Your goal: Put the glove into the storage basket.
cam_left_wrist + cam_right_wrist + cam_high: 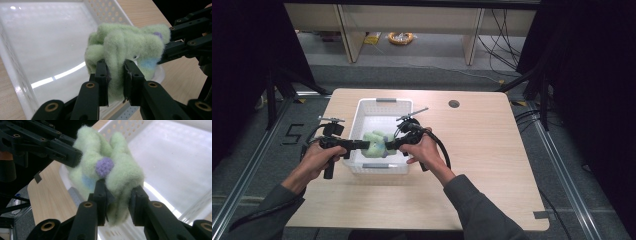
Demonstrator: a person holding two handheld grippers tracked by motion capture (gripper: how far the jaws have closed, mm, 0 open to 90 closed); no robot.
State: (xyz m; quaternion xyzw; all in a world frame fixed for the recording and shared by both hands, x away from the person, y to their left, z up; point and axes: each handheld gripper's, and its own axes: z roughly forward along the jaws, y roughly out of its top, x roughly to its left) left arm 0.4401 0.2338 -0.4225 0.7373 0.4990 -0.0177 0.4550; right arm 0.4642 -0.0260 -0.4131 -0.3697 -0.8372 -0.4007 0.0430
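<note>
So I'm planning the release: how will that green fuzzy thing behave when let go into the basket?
The fuzzy thing bunches and folds between the left gripper and the right gripper, so it is probably soft and floppy. It looks light. Its felted surface should grip, and it should flop into the basket without rolling.

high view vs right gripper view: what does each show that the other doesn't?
High view alone: both of the person's hands, the whole white basket on the wooden table, and the floor beyond with a yellow cable coil. Right gripper view alone: a purple knitted dot and pale blue patch on the fabric. Both: the left gripper and right gripper clamped on the green fuzzy cloth over the basket.
</note>
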